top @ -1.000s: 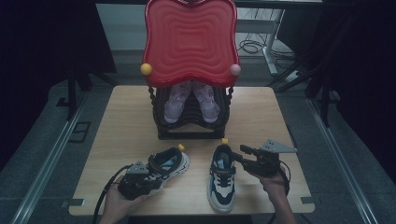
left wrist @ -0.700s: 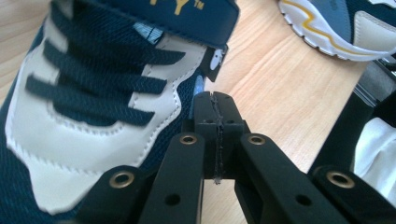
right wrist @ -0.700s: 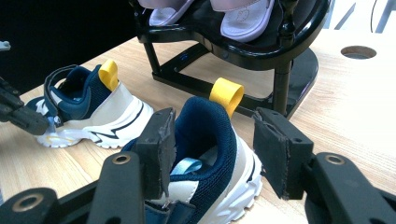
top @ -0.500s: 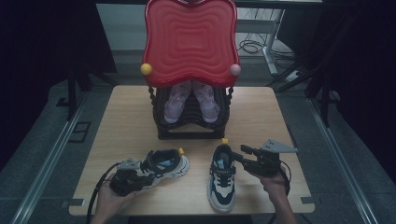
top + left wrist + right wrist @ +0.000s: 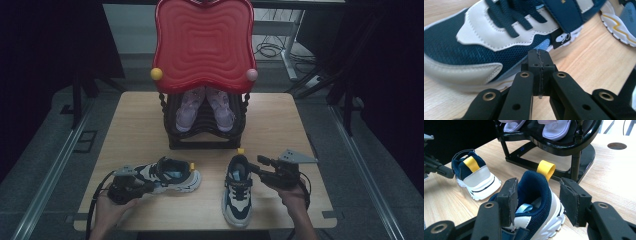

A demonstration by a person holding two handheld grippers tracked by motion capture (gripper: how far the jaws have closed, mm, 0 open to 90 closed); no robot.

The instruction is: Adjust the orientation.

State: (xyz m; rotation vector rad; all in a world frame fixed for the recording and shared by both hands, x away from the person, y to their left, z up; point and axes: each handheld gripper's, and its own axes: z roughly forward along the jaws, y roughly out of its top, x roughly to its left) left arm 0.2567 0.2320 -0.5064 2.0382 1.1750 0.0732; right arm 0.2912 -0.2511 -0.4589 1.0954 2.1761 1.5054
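Sneaker pair, navy/white, on tabletop [image 5: 280, 125]. Near: L sneaker [image 5: 167, 176] lies crosswise; left gripper [image 5: 539, 56] fingers together, empty, tip at its sidewall. Risk: nudges shoe askew. R sneaker [image 5: 237, 192] heel-out; right gripper [image 5: 537, 202] fingers apart astride the heel collar, prob. not touching. Risk: soft collar folds, grip slips. Far: black rack [image 5: 205, 135] w/ pink shoes [image 5: 205, 107], red tray [image 5: 202, 42]; lifted heel could snag the rack.

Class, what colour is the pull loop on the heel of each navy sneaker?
Yellow; the pull loop shows best in the right gripper view.
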